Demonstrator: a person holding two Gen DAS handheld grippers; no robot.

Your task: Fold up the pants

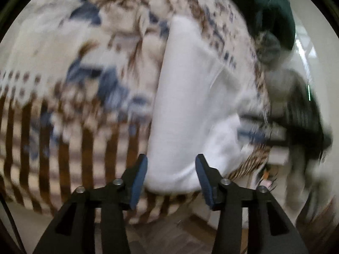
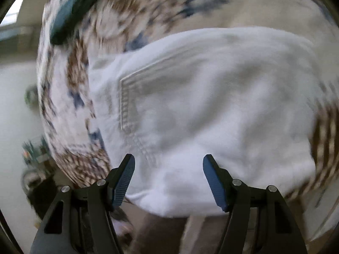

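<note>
Pants (image 2: 211, 105) lie folded on patterned blanket (image 1: 74, 74)

Ahead of my tongs spreads a patterned blanket (image 1: 70, 67) in cream, brown and blue, with brown stripes (image 1: 63, 165) along its near edge. Far up, beyond my left tongs to the right, lies a dark green cloth (image 1: 273, 4). Below them shows wooden floor (image 1: 169, 232).

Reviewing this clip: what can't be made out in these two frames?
- Pants: fold count and leg ends, both views; motion blur.
- Blanket pattern, both views; smeared.
- Dark things at the right edge, left view; blurred and cut off.
- Clutter at the left, right view; too blurred.
- What lies under the blanket; covered.
</note>
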